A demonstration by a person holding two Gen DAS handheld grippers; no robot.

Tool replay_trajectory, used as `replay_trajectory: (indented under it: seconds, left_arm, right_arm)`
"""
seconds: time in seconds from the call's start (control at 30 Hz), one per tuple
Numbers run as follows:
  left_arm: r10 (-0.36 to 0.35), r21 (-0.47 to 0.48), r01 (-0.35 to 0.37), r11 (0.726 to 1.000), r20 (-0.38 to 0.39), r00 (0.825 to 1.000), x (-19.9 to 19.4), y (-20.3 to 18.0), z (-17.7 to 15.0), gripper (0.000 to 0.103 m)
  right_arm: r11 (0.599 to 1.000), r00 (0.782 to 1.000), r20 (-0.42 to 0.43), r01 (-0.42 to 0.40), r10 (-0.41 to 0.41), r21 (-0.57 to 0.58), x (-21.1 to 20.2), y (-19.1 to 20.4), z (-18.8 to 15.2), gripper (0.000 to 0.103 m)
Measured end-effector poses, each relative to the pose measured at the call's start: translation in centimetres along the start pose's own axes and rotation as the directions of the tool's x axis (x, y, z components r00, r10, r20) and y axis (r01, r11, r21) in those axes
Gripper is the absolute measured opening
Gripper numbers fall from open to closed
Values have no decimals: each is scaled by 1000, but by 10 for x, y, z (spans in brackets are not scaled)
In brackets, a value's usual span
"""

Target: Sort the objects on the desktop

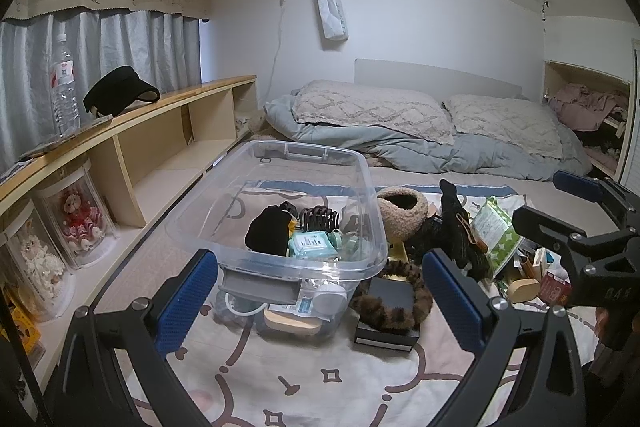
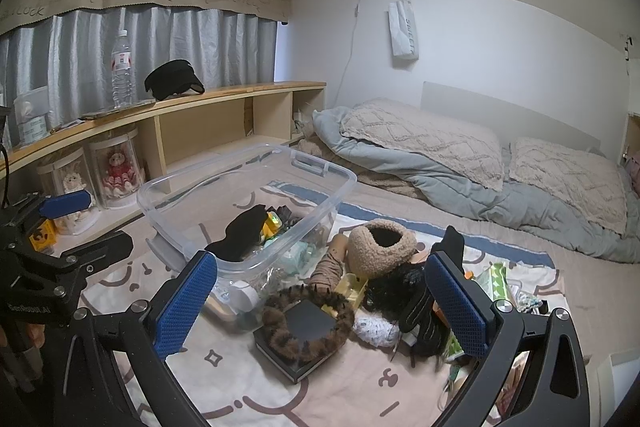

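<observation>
Both grippers are hovering over the bed with their blue-padded fingers spread wide and nothing between them or touching them. The left gripper is hanging just in front of the clear plastic bin, its fingers framing the bin's near wall and the black box that is lying beside the bin on the patterned blanket. The right gripper is sitting to the right of it, its fingers bracketing that same black box, which is wearing a leopard-print furry hairband looped around it. Inside the bin, a black fabric item, a dark claw clip and a teal packet are already lying together. Just right of the bin, a loose pile is waiting on the blanket: a fuzzy beige hat, a black claw clip, dark hair-like material and a green-and-white packet. Farther back, the folded blue-grey duvet and two pillows are resting at the head of the bed, and along the left a wooden shelf is carrying a water bottle and a black cap.
</observation>
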State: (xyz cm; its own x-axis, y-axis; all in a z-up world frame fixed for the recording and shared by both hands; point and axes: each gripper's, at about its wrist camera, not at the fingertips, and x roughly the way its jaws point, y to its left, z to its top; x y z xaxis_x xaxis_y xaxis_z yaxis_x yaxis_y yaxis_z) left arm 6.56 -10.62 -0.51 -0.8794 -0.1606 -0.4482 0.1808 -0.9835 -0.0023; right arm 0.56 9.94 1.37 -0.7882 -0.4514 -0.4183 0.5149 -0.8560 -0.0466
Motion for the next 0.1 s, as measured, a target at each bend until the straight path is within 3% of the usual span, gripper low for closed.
replay_trajectory:
  seconds: [0.1]
  left_arm:
    - [-4,2,4,1000,1,1000,1,1,1,103]
  right_arm:
    - [1000,1000,-1,-1,1,0,0,0,-1,103]
